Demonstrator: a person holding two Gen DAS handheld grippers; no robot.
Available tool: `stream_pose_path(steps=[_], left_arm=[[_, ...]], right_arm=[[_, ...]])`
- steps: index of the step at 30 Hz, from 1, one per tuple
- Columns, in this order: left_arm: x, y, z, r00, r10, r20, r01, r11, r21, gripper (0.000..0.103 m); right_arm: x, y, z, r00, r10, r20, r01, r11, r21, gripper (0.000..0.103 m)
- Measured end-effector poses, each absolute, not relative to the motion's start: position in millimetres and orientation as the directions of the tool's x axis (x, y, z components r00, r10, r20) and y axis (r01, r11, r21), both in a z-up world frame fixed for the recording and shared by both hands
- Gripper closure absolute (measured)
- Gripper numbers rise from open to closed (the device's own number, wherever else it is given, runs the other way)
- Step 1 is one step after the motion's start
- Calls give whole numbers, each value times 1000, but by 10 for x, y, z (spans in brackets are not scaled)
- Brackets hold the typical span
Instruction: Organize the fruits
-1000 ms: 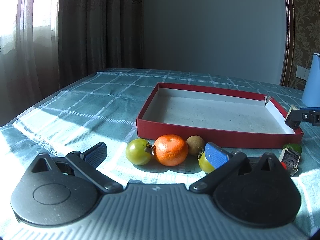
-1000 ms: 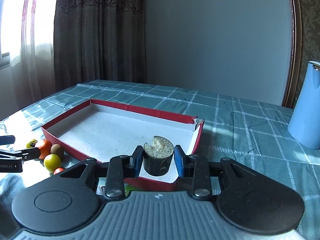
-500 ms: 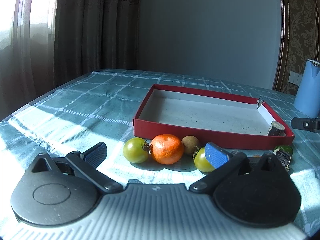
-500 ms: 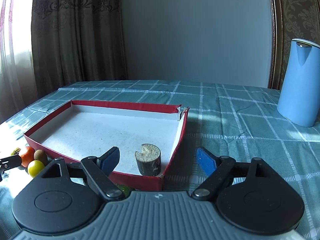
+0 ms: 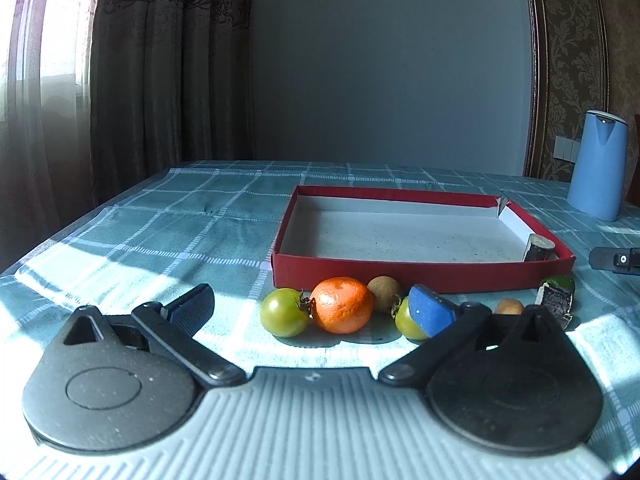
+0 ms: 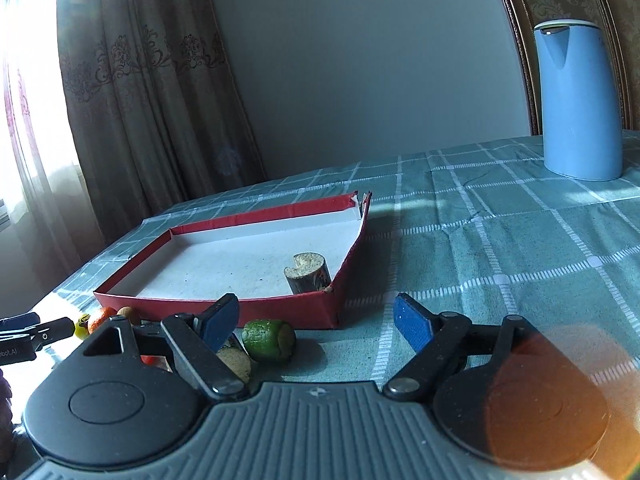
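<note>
Right wrist view shows the right hand-held gripper [image 6: 316, 322] spread and empty, the cut green cylindrical fruit piece [image 6: 269, 340] lying just ahead-left, beside the red cardboard tray's [image 6: 280, 307] near wall on the counter.

Counts:
- red box [image 5: 420, 280]: one
- cane stub [image 6: 308, 274] in box: one
- orange [image 5: 342, 310]: one
- green tomatoes: two [image 5: 283, 312] [image 5: 404, 322]
- small brown round fruits: two [image 5: 383, 288] [image 5: 509, 306]
- cut green pieces: two [image 6: 267, 340] [image 5: 556, 302]
- small red item [image 6: 150, 359]: one, mostly hidden
- blue jug [image 6: 578, 100]: one
</note>
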State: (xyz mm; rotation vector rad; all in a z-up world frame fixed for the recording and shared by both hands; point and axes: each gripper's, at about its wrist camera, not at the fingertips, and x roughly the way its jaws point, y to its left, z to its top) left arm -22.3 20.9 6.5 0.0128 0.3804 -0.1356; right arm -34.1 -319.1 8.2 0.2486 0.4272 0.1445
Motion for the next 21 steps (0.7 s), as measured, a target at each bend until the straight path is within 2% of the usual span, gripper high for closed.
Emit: stream_pose_path(steps=[3, 6, 8, 15, 17, 19, 21], left_arm=[[-229, 158, 62, 913, -181, -367, 198, 980, 10, 9], [-181, 137, 48, 891, -226, -394, 254, 967, 22, 9], [-135, 140, 49, 881, -255, -399, 296, 954, 42, 9], [-87, 274, 62, 888, -243, -390, 300, 949, 92, 11], [-50, 311, 40, 871, -249, -424, 314, 945, 89, 24], [27, 343, 4, 852, -234, -468, 304, 949, 79, 57], [92, 390, -23, 839, -219, -498, 288, 955, 64, 66]], right_arm=[[-324, -3197, 73, 897, 191, -399, -82, 958, 273, 19], [-333, -3213, 69, 898, 190, -396, -78, 957, 280, 18], [-340, -3217, 70, 900, 188, -393, -77, 956, 283, 13], [-339, -3246, 68, 900, 200, -387, -81, 950, 302, 12], [-322, -3252, 62, 896, 207, -392, -84, 948, 308, 11], [-314, -3257, 56, 894, 209, -395, -83, 946, 312, 11], [-305, -3256, 49, 891, 212, -401, -84, 946, 315, 10]])
